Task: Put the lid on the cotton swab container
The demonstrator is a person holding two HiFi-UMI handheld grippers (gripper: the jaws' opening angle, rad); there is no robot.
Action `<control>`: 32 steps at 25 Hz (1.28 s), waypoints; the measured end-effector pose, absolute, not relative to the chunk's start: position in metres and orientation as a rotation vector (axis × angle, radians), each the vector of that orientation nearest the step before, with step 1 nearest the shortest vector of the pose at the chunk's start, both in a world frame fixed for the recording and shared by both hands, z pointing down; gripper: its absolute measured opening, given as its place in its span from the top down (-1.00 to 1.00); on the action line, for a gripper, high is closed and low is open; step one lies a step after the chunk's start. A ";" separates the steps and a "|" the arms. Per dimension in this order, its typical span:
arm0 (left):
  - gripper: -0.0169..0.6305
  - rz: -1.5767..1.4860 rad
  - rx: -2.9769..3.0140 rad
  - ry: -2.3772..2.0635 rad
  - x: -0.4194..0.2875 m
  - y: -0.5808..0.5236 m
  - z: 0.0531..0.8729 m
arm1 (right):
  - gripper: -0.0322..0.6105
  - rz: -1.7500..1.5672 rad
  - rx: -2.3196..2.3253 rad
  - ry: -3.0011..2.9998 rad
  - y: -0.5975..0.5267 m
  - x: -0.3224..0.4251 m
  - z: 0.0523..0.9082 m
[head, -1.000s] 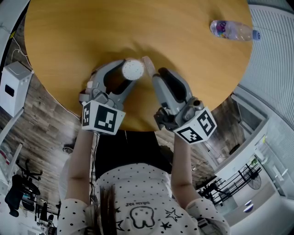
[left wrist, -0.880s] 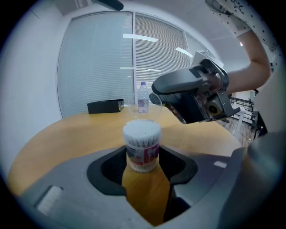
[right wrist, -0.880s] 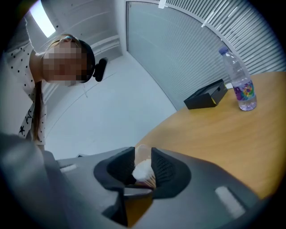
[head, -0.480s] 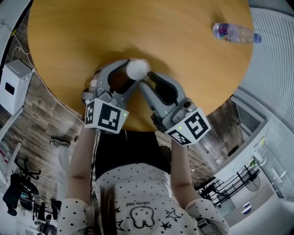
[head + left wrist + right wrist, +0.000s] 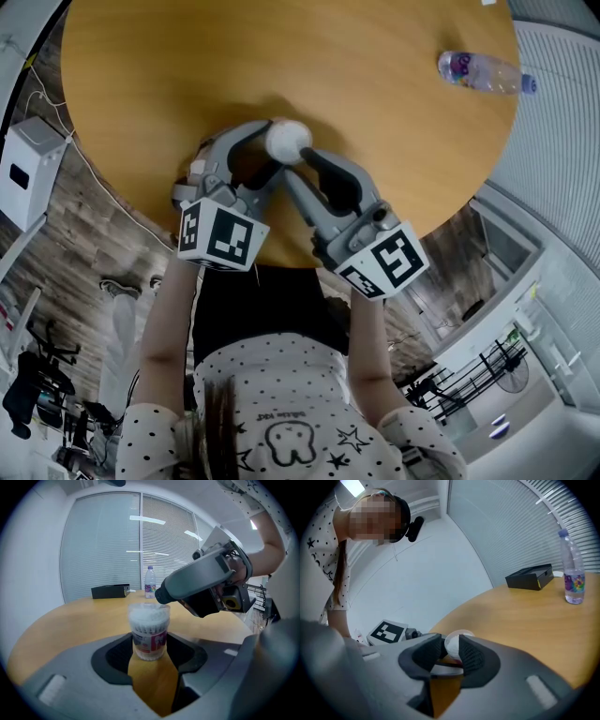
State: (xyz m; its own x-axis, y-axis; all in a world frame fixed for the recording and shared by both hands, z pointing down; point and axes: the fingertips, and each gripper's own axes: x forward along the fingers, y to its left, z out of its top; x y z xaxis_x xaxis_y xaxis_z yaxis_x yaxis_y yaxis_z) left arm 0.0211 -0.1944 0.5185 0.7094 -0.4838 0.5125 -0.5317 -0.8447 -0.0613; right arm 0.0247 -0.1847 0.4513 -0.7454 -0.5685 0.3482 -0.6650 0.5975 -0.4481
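Note:
A clear cotton swab container [image 5: 287, 139] [image 5: 149, 637], full of white swabs, stands on the round wooden table [image 5: 169, 56]. My left gripper [image 5: 279, 148] [image 5: 149, 645] is shut on its sides. A clear lid [image 5: 149, 611] sits on top of it. My right gripper [image 5: 300, 163] [image 5: 451, 648] reaches in from the right, and its fingers [image 5: 197, 578] touch the lid's upper right rim. Its jaws stand a little apart. The container's white top [image 5: 454, 641] shows at their tips, and the pads do not visibly press on it.
A water bottle [image 5: 483, 70] [image 5: 150, 581] [image 5: 572, 581] is at the table's far right. A black box [image 5: 110, 591] [image 5: 529, 578] rests at the far side. The table's near edge runs just below both grippers. A white box [image 5: 28, 173] stands on the floor at left.
My right gripper swung left, from beside the container to its top. The lid it carried now sits on the container. The left gripper kept its hold and drifted slightly forward.

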 end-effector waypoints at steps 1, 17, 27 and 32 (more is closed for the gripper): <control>0.21 0.807 2.820 -0.840 0.021 -0.194 0.518 | 0.52 0.849 1.033 -2.648 -0.185 0.024 0.451; 0.21 0.804 2.818 -0.832 0.020 -0.193 0.518 | 0.84 0.718 1.095 -2.469 -0.198 0.020 0.456; 0.21 0.804 2.819 -0.833 0.020 -0.193 0.518 | 0.89 0.554 1.062 -2.386 -0.198 0.010 0.457; 0.21 0.804 2.818 -0.832 0.021 -0.193 0.518 | 0.89 0.526 1.041 -2.349 -0.200 0.005 0.459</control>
